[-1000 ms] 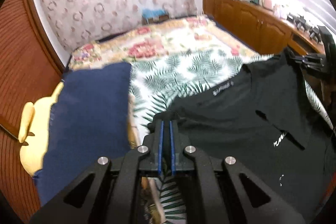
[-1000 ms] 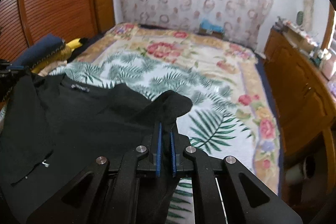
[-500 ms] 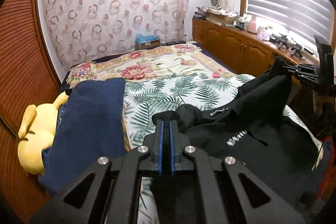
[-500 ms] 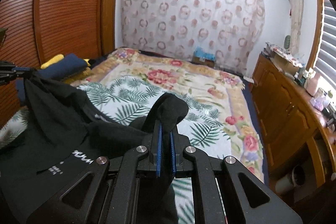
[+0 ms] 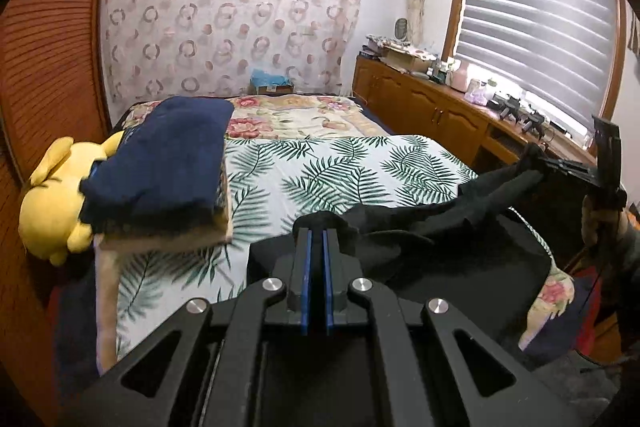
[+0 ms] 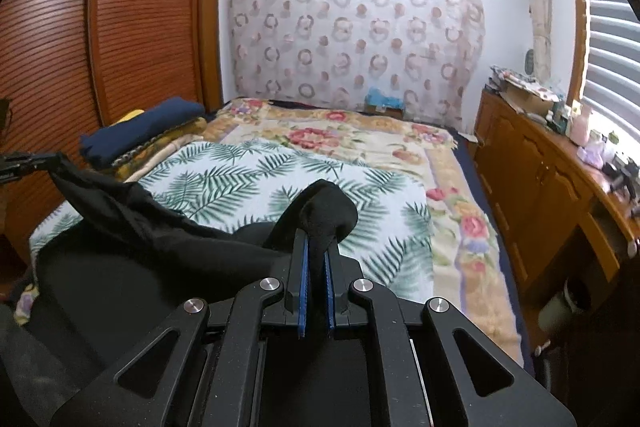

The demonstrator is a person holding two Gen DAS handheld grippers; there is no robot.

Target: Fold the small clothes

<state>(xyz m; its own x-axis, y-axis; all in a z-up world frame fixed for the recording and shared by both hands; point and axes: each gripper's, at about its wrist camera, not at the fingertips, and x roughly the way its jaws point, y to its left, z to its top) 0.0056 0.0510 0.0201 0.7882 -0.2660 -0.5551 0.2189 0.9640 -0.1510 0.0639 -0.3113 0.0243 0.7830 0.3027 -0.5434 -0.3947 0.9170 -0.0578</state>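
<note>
A black T-shirt hangs between my two grippers above the near end of the bed. My left gripper is shut on one bunched edge of it. My right gripper is shut on the other edge, with a fold of cloth sticking up past the fingertips. The shirt sags between them and drapes down over the bed's near edge. In the left wrist view the right gripper shows at far right, gripping the cloth. In the right wrist view the left gripper shows at far left.
The bed has a palm-leaf sheet over a floral blanket. A folded navy garment lies on a pillow at left with a yellow plush toy. Wooden cabinets run along the right; a slatted wardrobe stands left.
Both grippers have risen and pulled back toward the bed's near end, lifting the shirt off the sheet. The shirt, spread flat one second ago, now hangs bunched between them.
</note>
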